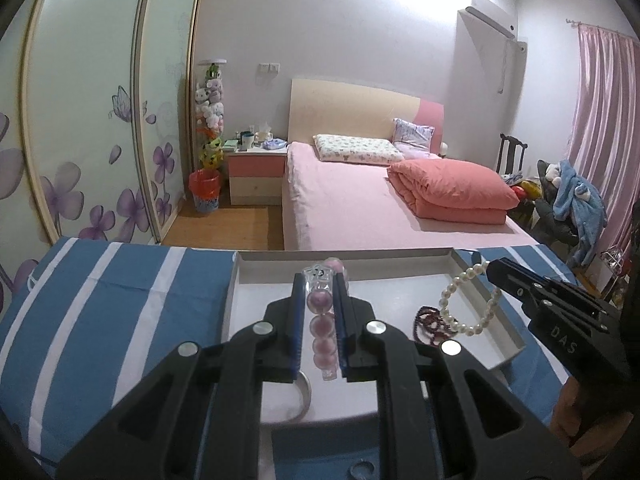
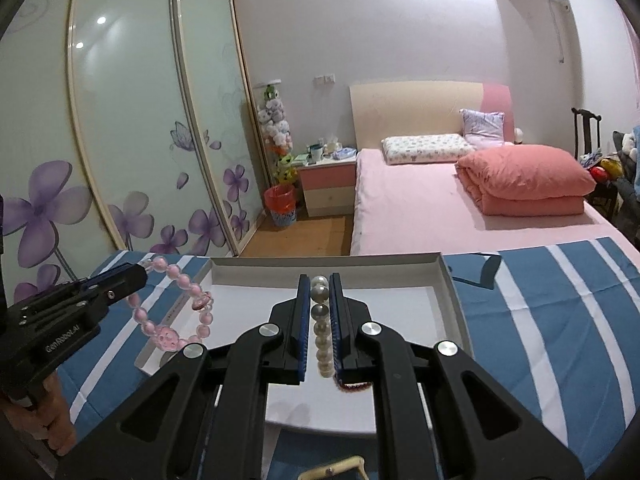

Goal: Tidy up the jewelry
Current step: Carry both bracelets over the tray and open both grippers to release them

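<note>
blue striped cloth (image 1: 100,312) under white tray (image 1: 360,258).

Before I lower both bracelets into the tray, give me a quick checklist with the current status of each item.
1. Left gripper shut on pink bead bracelet: ok.
2. Right gripper shut on pearl bracelet: ok.
3. Both bracelets hang free, untangled from each other: ok.
4. Bare floor in the white tray for both: ok.
5. Dark red beads clear of the pearl loop: cannot tell.
</note>
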Available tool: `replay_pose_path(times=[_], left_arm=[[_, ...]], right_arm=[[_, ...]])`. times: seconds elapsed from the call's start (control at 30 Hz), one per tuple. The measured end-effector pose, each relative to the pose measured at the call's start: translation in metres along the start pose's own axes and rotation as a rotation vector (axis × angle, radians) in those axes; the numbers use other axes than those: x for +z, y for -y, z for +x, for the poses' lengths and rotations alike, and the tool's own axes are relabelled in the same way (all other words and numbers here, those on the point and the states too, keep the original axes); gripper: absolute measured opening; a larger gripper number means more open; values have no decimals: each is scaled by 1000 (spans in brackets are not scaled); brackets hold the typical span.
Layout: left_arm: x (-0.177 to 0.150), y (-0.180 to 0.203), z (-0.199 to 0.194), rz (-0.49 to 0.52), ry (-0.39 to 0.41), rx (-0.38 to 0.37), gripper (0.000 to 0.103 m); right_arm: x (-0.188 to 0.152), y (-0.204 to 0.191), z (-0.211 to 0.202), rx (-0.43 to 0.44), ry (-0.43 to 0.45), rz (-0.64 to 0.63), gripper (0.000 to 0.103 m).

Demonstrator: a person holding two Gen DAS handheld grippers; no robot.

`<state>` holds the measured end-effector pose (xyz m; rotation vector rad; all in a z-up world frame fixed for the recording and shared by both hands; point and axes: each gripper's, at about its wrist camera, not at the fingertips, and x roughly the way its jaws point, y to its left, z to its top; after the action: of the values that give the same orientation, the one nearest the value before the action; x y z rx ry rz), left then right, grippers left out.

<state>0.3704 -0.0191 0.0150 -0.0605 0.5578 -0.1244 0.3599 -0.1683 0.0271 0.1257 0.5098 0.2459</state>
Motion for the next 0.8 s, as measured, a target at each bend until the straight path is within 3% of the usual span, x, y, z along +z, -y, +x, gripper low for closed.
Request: replay_pose_path(times=[0.5, 0.53, 0.67, 0.8], left_arm=[[-6, 2, 45, 6, -61, 15, 15], [-7, 2, 46, 8, -58, 18, 15], [-6, 0, 47, 10, -52, 31, 15], [-5, -3, 46, -3, -51, 41, 15]], right_arm=[[-7, 7, 41, 20, -106, 28, 12], [-8, 9, 40, 11, -109, 29, 14], [-9, 16, 38, -7, -105, 45, 37], [-7, 16, 30, -11, -87, 36, 38]])
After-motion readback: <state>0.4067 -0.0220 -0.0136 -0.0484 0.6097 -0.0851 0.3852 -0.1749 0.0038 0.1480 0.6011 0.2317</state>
